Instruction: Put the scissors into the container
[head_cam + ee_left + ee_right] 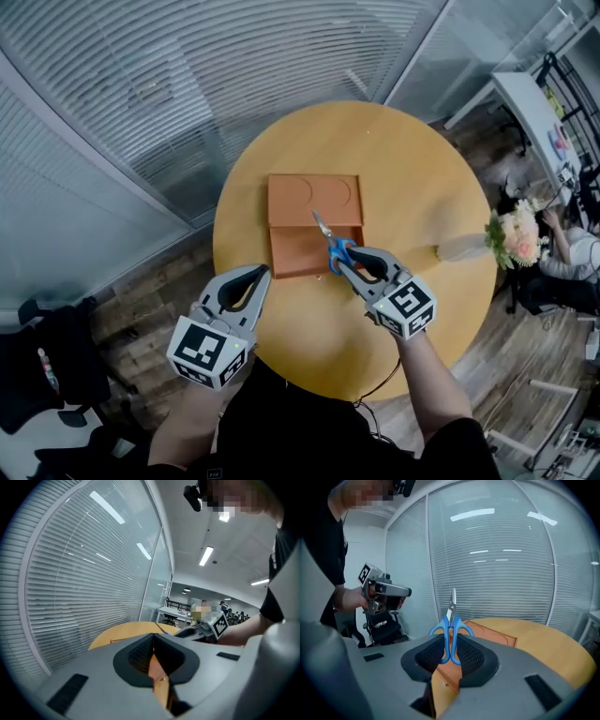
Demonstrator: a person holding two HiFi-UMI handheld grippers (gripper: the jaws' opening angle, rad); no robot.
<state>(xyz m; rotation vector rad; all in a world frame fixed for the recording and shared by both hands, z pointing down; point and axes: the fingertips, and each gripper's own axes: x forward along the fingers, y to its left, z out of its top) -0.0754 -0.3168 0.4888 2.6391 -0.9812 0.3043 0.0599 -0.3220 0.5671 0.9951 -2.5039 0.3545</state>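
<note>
Scissors [332,246] with blue handles and short steel blades hang over the near right corner of the orange-brown container [300,217], a shallow tray with two round recesses on a round wooden table [412,187]. My right gripper [349,265] is shut on the handles. In the right gripper view the scissors [451,629] stand upright between the pads of that gripper [450,645], blades pointing up, with the container [490,632] beyond. My left gripper [259,275] floats at the table's near left edge, shut with nothing in it; its jaws [153,651] meet in the left gripper view.
A bouquet in a clear vase [497,240] lies at the table's right edge. Glass walls with blinds [187,84] stand behind the table. A black chair [47,375] is at the lower left. A seated person [567,248] and a white desk [534,112] are at the right.
</note>
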